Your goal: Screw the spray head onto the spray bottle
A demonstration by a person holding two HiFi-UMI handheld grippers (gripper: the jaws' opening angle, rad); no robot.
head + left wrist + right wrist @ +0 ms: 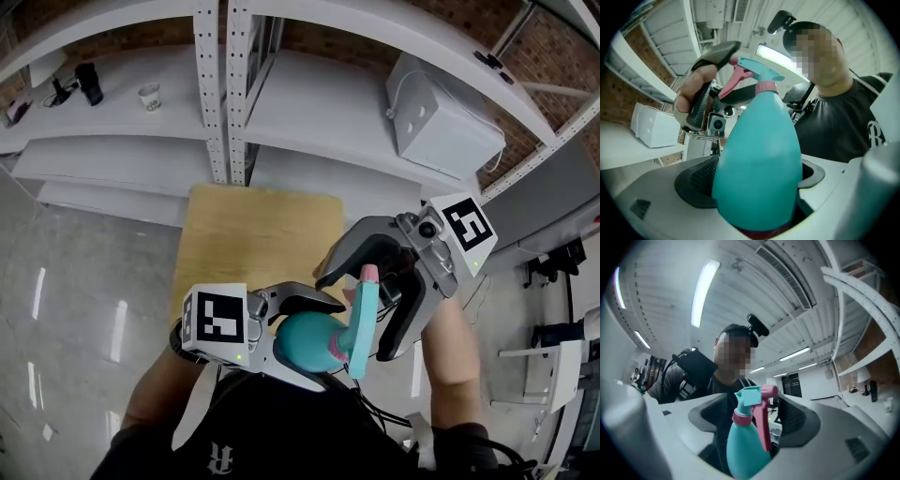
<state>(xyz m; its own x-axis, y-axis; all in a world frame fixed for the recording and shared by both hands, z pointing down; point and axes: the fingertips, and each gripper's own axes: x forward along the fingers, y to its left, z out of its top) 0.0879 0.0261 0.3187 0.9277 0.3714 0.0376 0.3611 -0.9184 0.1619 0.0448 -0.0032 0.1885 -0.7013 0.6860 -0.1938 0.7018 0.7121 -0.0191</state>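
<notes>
A teal spray bottle [302, 339] lies level between the pads of my left gripper [317, 345], which is shut on its body. In the left gripper view the bottle [759, 164] fills the middle, narrow end away from the camera. The teal spray head [364, 305], with its pink trigger and pink collar, sits on the bottle's neck. My right gripper [356, 314] straddles the spray head with its jaws wide apart. In the right gripper view the spray head [757, 408] stands between the pads [794, 416] with a gap on each side.
A wooden table top [253, 234] lies below and ahead of the grippers. Behind it stand white shelving racks [225, 94] with a white box [441, 117] and a small cup [150, 96]. The person's black shirt [843, 131] is close behind the bottle.
</notes>
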